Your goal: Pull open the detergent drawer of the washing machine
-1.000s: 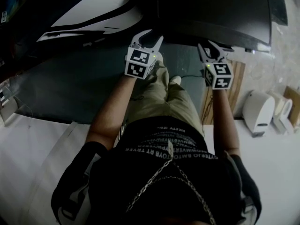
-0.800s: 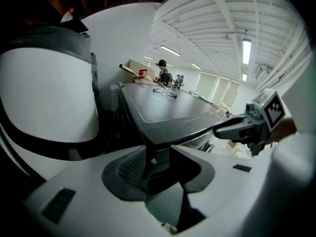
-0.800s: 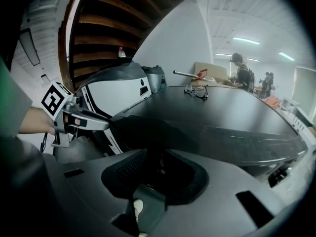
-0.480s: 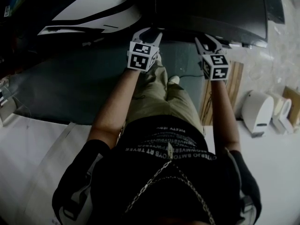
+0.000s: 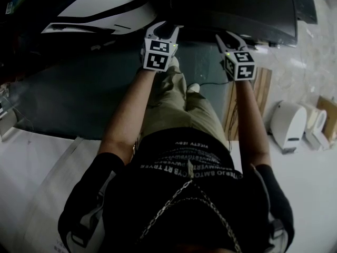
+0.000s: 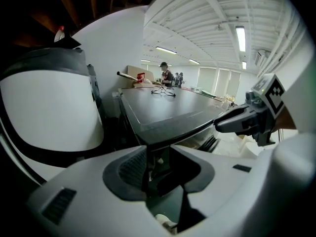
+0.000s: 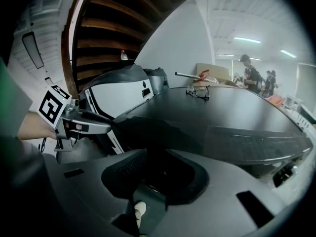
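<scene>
The black washing machine [image 5: 237,4] fills the top of the head view, and its dark lid [image 6: 168,107] [image 7: 222,107] runs away from both gripper views. I cannot pick out the detergent drawer's outline on the shadowed front. My left gripper [image 5: 164,28] [image 6: 159,154] is open, with its tips at the machine's front top edge near the left corner. That corner edge sits in the gap between its pads. My right gripper [image 5: 231,36] [image 7: 158,169] is open too, just before the same front edge, further right, with nothing held.
A white and black curved appliance [image 5: 100,15] stands to the left of the machine. White units [image 5: 288,125] and a wooden board [image 5: 260,96] are on the floor at the right. Glasses [image 7: 197,91] lie on the lid. People stand far behind.
Both grippers have moved forward to the machine's front top edge. The left gripper's tips now reach the edge.
</scene>
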The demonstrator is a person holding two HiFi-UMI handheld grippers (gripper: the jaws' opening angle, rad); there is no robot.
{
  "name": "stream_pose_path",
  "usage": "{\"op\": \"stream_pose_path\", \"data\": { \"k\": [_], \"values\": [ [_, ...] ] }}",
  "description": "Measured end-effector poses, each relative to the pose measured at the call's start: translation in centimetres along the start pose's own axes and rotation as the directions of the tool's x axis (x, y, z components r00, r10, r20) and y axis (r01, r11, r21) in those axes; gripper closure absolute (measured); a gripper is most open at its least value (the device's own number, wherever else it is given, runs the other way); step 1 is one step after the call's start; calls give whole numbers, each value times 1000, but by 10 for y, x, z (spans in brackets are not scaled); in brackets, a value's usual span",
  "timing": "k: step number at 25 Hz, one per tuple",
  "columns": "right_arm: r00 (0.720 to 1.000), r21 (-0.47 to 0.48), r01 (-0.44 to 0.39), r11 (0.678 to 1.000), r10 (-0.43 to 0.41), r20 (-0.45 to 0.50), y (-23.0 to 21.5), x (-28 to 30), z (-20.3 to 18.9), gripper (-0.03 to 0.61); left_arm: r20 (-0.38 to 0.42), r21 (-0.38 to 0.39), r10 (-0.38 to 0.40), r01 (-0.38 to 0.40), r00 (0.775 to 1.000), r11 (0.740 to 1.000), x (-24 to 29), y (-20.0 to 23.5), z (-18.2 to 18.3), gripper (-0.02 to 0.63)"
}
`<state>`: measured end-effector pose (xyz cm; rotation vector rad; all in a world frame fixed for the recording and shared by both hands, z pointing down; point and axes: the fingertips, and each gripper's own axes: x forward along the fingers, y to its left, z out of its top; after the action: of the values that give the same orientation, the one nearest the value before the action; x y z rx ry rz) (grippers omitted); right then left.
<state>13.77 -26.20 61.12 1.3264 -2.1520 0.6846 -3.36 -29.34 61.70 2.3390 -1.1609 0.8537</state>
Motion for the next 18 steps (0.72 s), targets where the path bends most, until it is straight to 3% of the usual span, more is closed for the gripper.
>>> {"op": "stream_pose_path", "data": {
  "k": [3,11,18],
  "values": [
    [1000,25,-7,1000,7,-3,1,-3,-2,476,6,-59,-13,13,1000,998,-1,-2,-1,483],
    [998,-9,-45,999,45,-38,8,-14,-15,476,-21,-13,-16,16,1000,1000,-12,-11,-14,483],
    [998,-27,-20,999,18,-57,10,-9,-17,476,-70,25,-32,34,997,999,-9,-12,-19,477]
  ]
}}
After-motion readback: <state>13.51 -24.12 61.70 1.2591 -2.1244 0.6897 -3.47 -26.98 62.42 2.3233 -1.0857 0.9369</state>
